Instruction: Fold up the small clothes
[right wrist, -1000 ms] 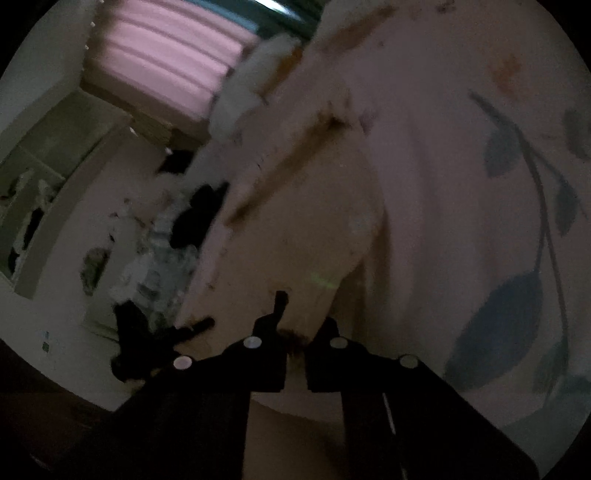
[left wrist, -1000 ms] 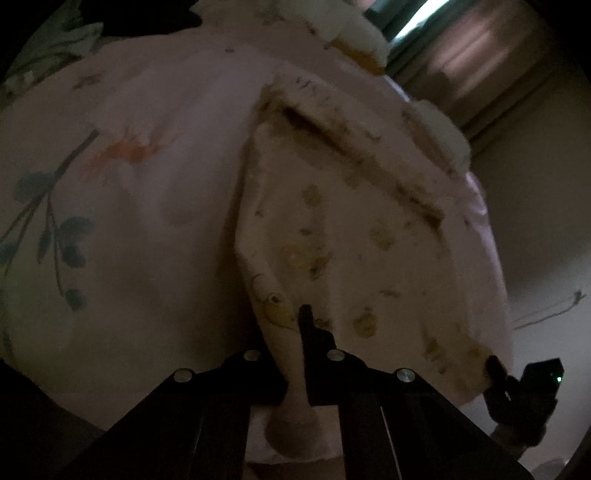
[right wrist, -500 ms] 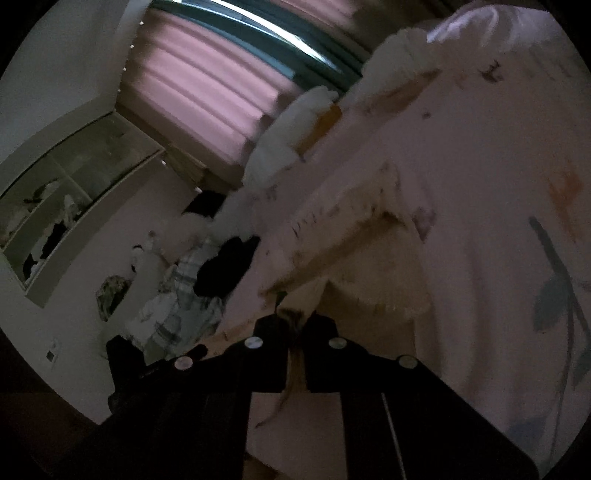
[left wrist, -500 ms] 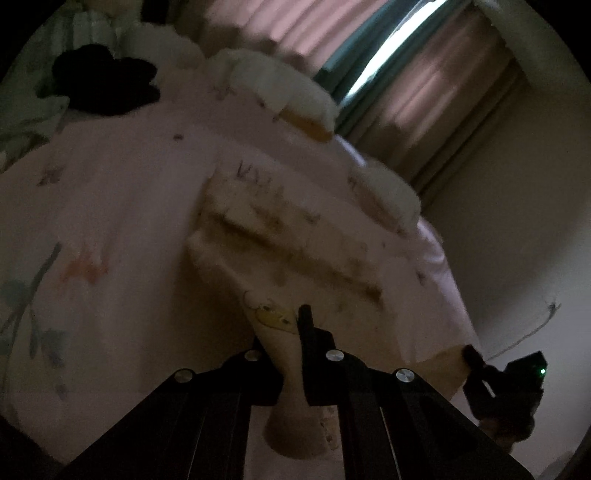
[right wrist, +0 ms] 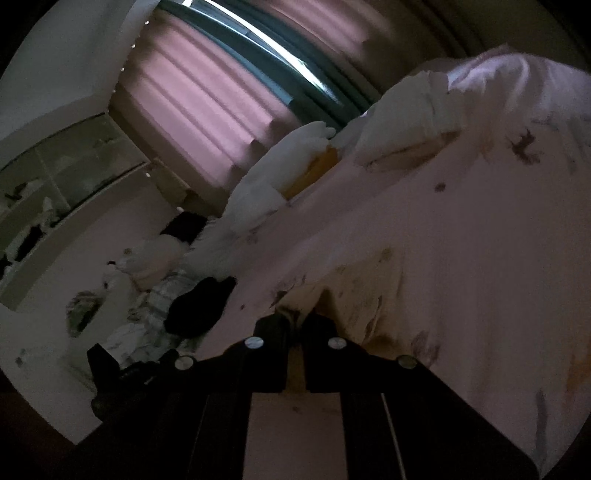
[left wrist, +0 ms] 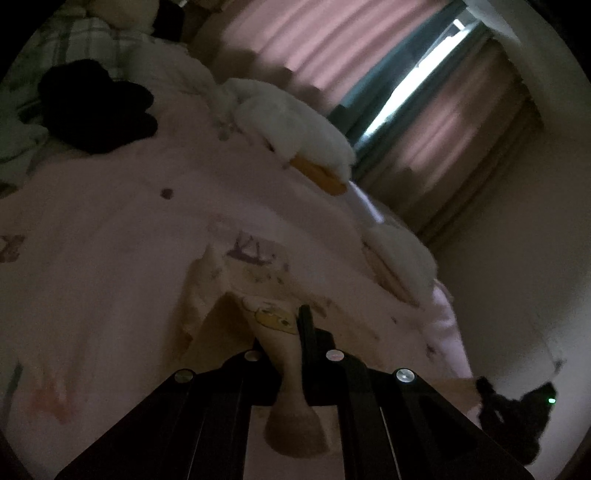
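A small cream garment (left wrist: 266, 314) with yellow cartoon prints lies partly on the pink floral bedspread (left wrist: 110, 258). My left gripper (left wrist: 284, 332) is shut on one end of it, and cloth bunches out behind the jaws. My right gripper (right wrist: 297, 325) is shut on the other end of the same garment (right wrist: 354, 291). Both grippers hold their ends lifted, and the cloth between them folds over toward the far part of the garment. The right gripper also shows in the left wrist view (left wrist: 517, 410) at the lower right.
A white plush toy with an orange beak (left wrist: 295, 140) and white pillows (right wrist: 406, 110) lie at the far side of the bed. A black garment (left wrist: 99, 110) and plaid cloth (left wrist: 74, 33) lie at the left. Pink curtains (right wrist: 207, 96) hang behind.
Both grippers have lifted and carried the garment's near edge forward toward the far edge. The flat spread garment now shows as a short raised fold. Both views have tilted up toward the curtains.
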A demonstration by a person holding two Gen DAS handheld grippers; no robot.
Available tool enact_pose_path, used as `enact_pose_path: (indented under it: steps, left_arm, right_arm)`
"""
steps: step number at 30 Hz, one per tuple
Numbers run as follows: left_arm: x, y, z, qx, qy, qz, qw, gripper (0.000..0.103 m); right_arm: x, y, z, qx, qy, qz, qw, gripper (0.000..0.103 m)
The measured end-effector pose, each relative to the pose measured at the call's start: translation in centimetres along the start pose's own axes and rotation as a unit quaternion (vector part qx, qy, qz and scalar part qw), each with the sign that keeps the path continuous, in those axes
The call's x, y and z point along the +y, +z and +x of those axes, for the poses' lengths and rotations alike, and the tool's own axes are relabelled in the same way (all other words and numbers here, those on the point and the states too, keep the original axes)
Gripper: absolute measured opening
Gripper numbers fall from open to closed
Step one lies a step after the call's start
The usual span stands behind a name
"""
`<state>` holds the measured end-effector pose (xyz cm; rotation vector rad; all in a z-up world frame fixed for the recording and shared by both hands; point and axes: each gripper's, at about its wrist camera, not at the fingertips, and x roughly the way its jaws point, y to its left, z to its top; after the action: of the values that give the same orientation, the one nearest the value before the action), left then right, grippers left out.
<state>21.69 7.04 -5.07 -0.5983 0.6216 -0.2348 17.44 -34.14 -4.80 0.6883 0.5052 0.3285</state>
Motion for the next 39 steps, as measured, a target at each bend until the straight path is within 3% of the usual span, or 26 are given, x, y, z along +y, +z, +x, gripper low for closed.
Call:
enact_pose_path:
  steps: [4, 7, 9, 11, 14, 17, 19, 21, 25, 28, 30, 32, 35, 37, 39]
  left_arm:
    - [0.6, 1.9, 4.2, -0.003, 0.019, 0.01, 0.9998, 0.004]
    - [2.5, 2.9, 7.8, 0.013, 0.044, -0.005, 0.999, 0.004]
    - [4.2, 3.8, 11.1, 0.043, 0.046, -0.028, 0.9977, 0.003]
    - [5.7, 4.1, 14.4, 0.076, 0.076, -0.038, 0.9935, 0.003]
    - [6.6, 2.7, 17.9, 0.12, 0.123, 0.005, 0.9851, 0.007]
    - [4.9, 1.3, 17.6, 0.09, 0.158, 0.077, 0.9803, 0.008]
    - [3.8, 1.1, 17.1, 0.087, 0.177, 0.103, 0.975, 0.008]
    - [3.1, 1.0, 16.7, 0.103, 0.187, 0.121, 0.9694, 0.008]
    - [2.5, 1.6, 12.9, 0.094, 0.193, 0.112, 0.9703, 0.013]
    - [1.8, 2.3, 9.3, 0.107, 0.147, 0.092, 0.9791, 0.015]
    - [0.9, 2.3, 8.5, 0.122, 0.129, 0.096, 0.9795, 0.015]
    - [-0.5, 0.9, 8.0, 0.148, 0.138, 0.137, 0.9696, 0.015]
    - [-2.3, -2.2, 10.1, 0.19, 0.141, 0.184, 0.9541, 0.015]
    - [-2.3, -3.3, 11.4, 0.207, 0.138, 0.198, 0.9482, 0.015]
    - [-2.3, -4.1, 13.2, 0.212, 0.16, 0.206, 0.9419, 0.015]
  right_arm:
    - [-0.6, 1.8, 2.8, 0.007, -0.017, -0.012, 1.0, 0.007]
    - [-1.5, 3.1, 7.0, 0.03, -0.058, -0.029, 0.997, 0.007]
    - [-2.5, 3.5, 9.5, 0.052, -0.083, -0.032, 0.995, 0.007]
    - [-3.6, 3.5, 12.9, 0.079, -0.113, -0.043, 0.99, 0.007]
    - [-5.4, 2.3, 16.7, 0.118, -0.168, -0.071, 0.976, 0.007]
    - [-7.7, 0.5, 19.5, 0.165, -0.221, -0.08, 0.958, 0.004]
    - [-7.7, 0.4, 18.9, 0.149, -0.217, -0.085, 0.961, 0.005]
    - [-7.4, 0.7, 18.4, 0.155, -0.216, -0.085, 0.96, 0.011]
    - [-5.4, 1.3, 16.2, 0.162, -0.222, -0.117, 0.954, 0.028]
    - [-3.1, 2.0, 13.6, 0.147, -0.235, -0.159, 0.947, 0.037]
    - [-1.9, 2.4, 12.6, 0.148, -0.228, -0.169, 0.947, 0.037]
    - [-1.0, 2.2, 12.0, 0.161, -0.215, -0.175, 0.947, 0.035]
    - [-0.3, 0.2, 12.9, 0.2, -0.207, -0.184, 0.94, 0.017]
    - [-0.5, -1.8, 14.5, 0.222, -0.226, -0.196, 0.928, 0.015]
    - [-0.8, -2.8, 15.7, 0.223, -0.244, -0.212, 0.92, 0.015]
